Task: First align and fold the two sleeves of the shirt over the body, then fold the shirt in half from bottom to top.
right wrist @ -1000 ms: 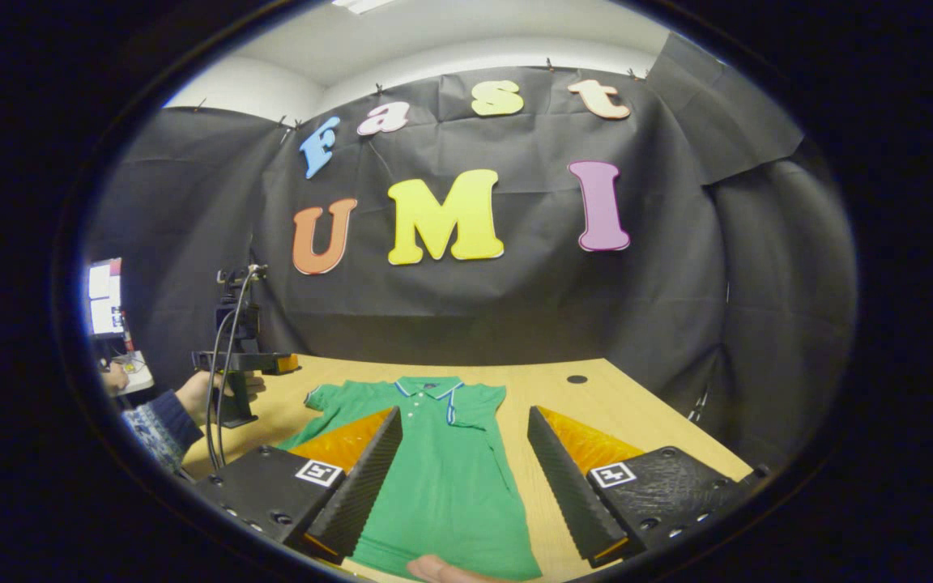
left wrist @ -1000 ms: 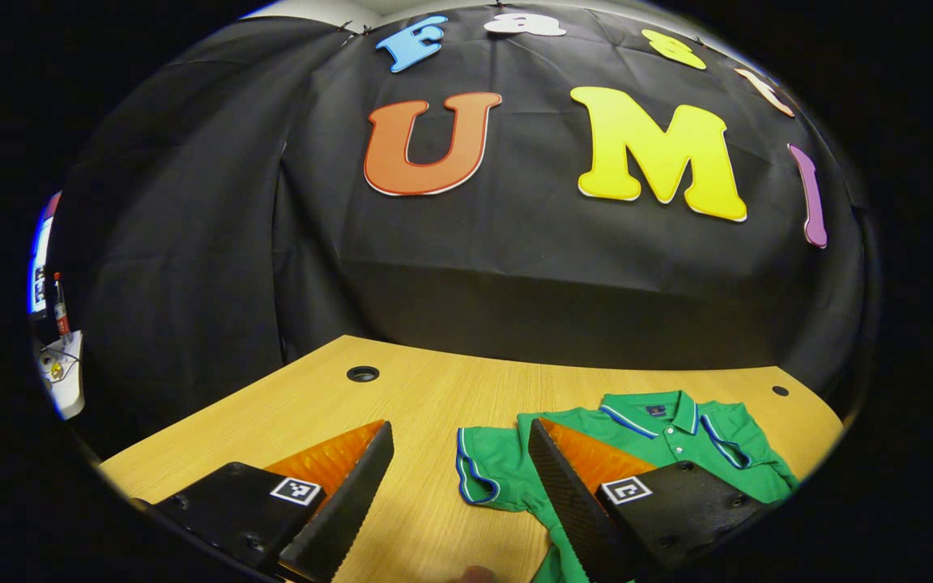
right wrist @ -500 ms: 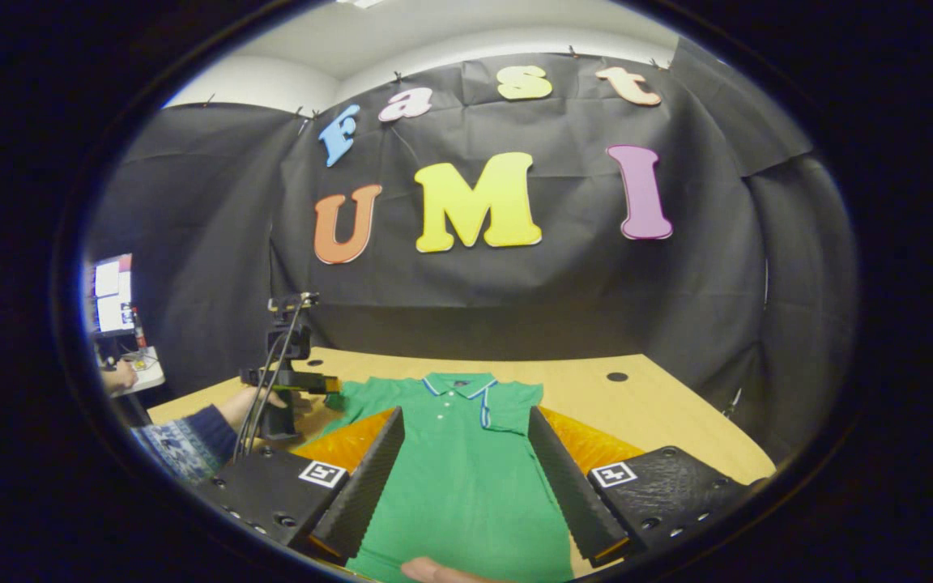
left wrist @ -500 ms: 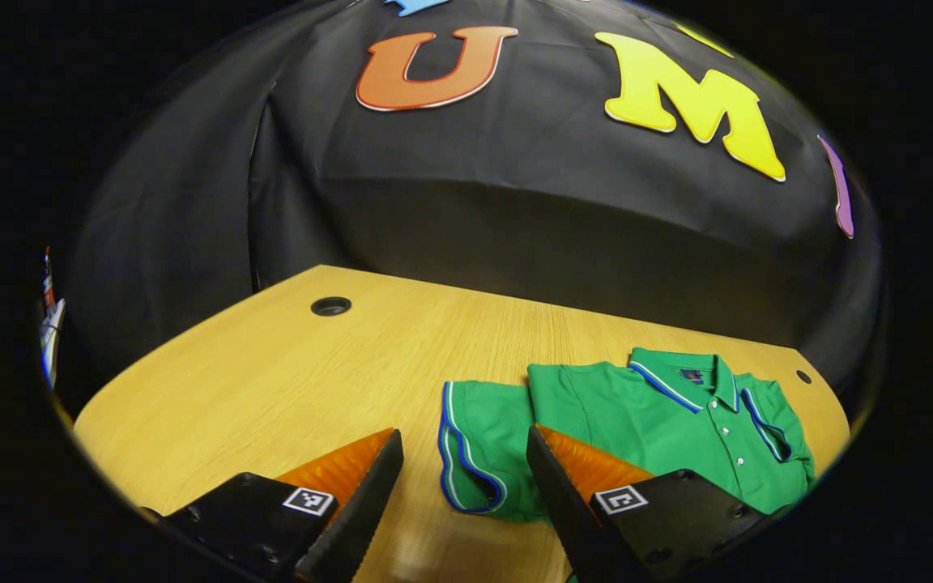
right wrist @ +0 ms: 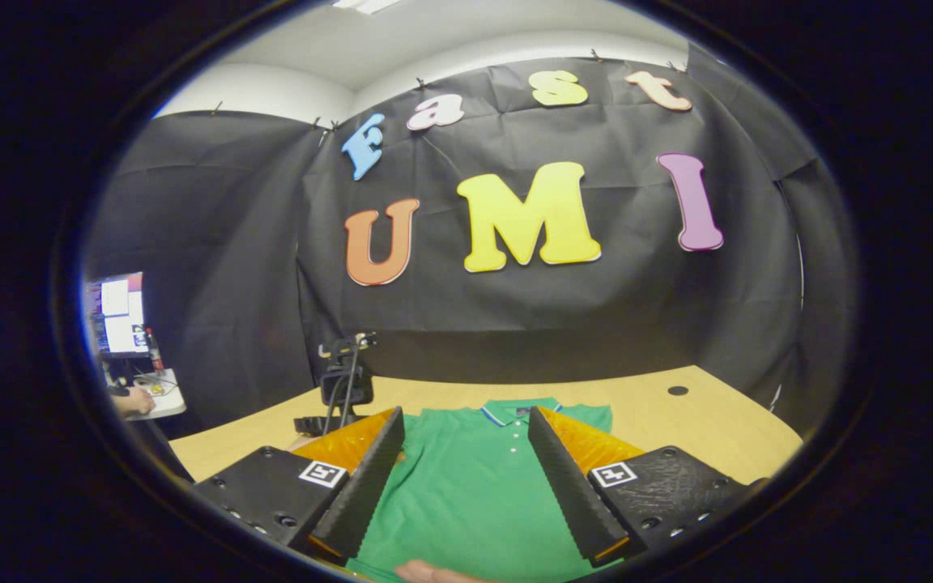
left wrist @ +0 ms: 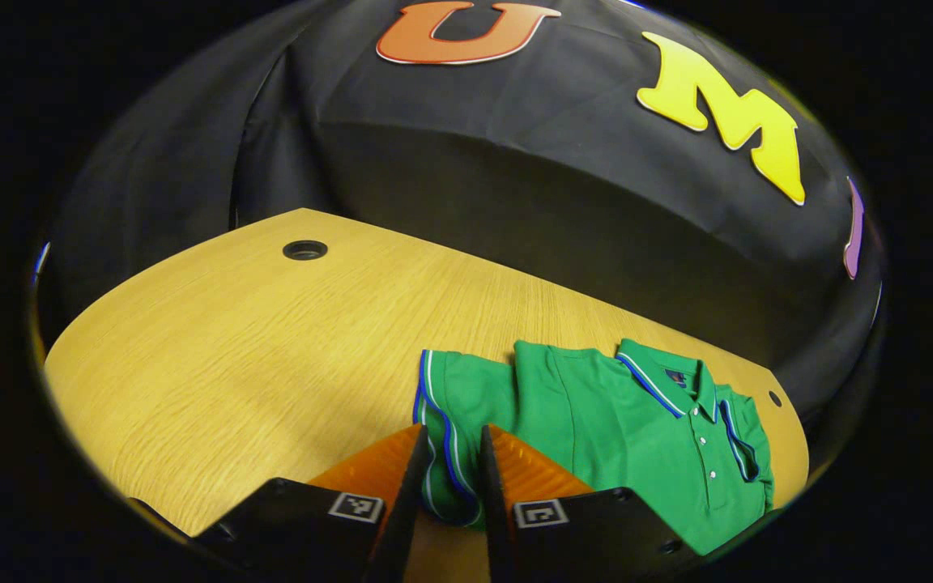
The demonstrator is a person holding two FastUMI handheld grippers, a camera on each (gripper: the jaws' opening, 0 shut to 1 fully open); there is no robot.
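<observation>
The green polo shirt with blue-and-white trim (left wrist: 628,421) lies flat on the light wooden desk (left wrist: 256,348). The left tool (left wrist: 444,502) pinches its outspread sleeve (left wrist: 454,413). The right tool (right wrist: 462,478) hangs above the shirt's body, fingers spread wide.

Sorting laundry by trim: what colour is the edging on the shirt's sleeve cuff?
Blue and white stripes on the green sleeve of the shirt, clearest in the left gripper view.

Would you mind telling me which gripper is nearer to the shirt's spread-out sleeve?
Left. The left gripper has its fingers closed around the sleeve hem. The right gripper is open above the shirt body, apart from that sleeve.
</observation>
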